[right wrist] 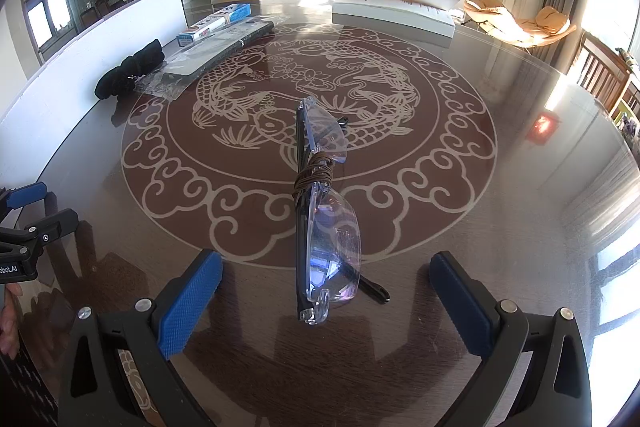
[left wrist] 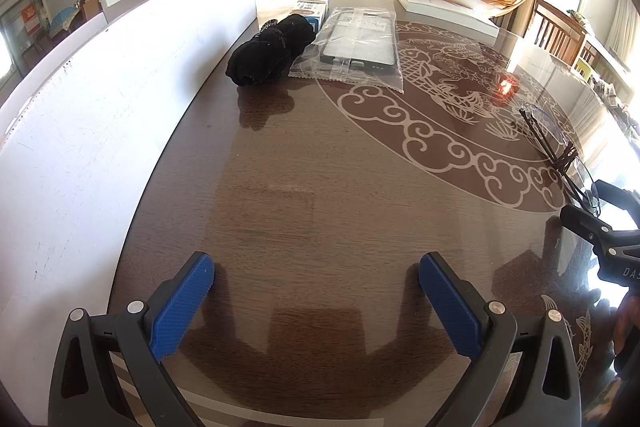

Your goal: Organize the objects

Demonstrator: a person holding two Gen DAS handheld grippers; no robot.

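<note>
A pair of clear safety glasses (right wrist: 326, 215) lies on the glossy dark desk (right wrist: 500, 227), over the lower edge of the pale fish-and-cloud medallion (right wrist: 308, 83) printed on its top. The glasses are folded, with see-through wraparound lenses, thin black temples, and a brown cord (right wrist: 312, 177) wound around the middle at the bridge. In the right wrist view they point away lengthwise, one lens near the camera and the other farther up toward the medallion's centre. The right hand-held gripper (right wrist: 326, 301) is released, its blue textured pads (right wrist: 192, 303) spread wide on either side of the near lens without touching it; the near end of the glasses sits in the gap between the fingers. The left hand-held gripper (left wrist: 316, 301) is also released and empty, pads far apart above bare wood grain, well to the left of the glasses (left wrist: 556, 151), which show at the right edge of its view just beyond the black frame of the other tool. Along the far left side of the desk, beside a white board (left wrist: 100, 115) standing on edge, sit a rolled black cloth bundle (left wrist: 270, 51), a clear plastic bag with a dark phone case inside (left wrist: 356, 45), and a blue and white carton (left wrist: 310, 9) behind them; bundle and bag touch. A flat white box (left wrist: 444, 7) rests at the far end of the desk. A red glint of reflected light (right wrist: 542, 127) marks the surface to the right.
</note>
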